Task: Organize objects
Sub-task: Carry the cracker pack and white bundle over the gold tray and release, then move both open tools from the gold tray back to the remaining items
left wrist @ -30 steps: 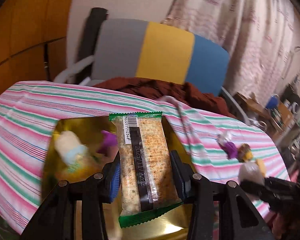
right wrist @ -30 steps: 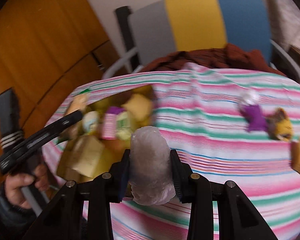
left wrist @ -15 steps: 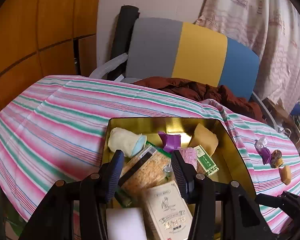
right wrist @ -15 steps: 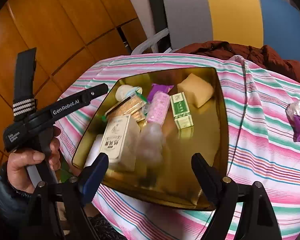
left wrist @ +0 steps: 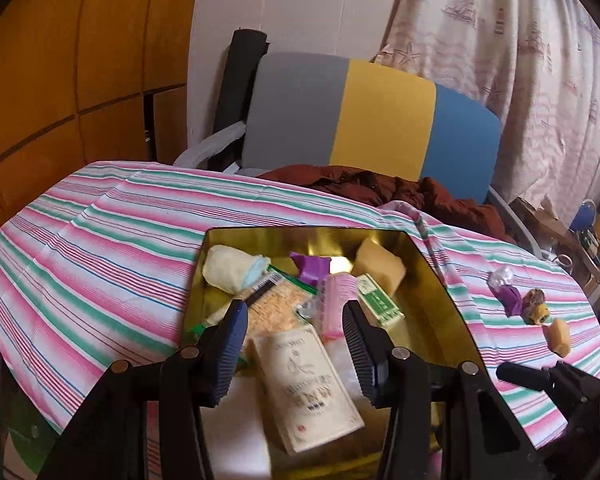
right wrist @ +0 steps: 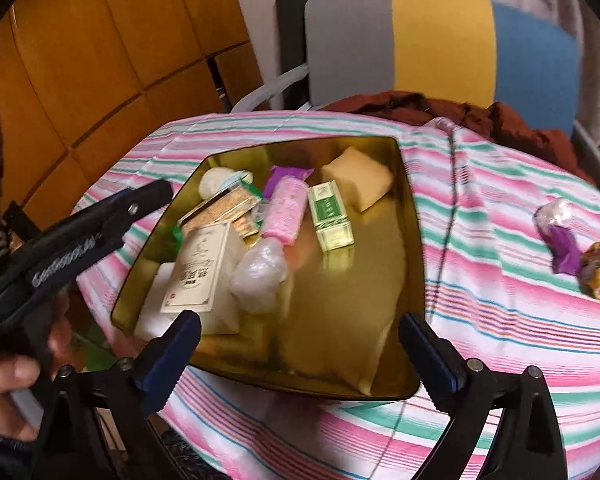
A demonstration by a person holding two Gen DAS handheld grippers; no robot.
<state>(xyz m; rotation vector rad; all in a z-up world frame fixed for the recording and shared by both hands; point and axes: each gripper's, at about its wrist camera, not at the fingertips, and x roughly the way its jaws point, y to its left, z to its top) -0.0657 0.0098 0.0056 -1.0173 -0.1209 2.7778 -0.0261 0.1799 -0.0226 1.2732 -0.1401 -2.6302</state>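
Snacks in tray (right wrist: 414, 216), sweets (right wrist: 564, 240) right

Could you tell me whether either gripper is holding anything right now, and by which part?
Nothing is held. The left gripper and right gripper both have open jaws with nothing between them, above the gold tray of snacks.

Your left gripper (left wrist: 294, 330) and right gripper (right wrist: 300, 334) both gape empty; your left hand (right wrist: 8, 372) clasps its handle

Both wrist views overlook the gold tray (left wrist: 440, 280) closely.
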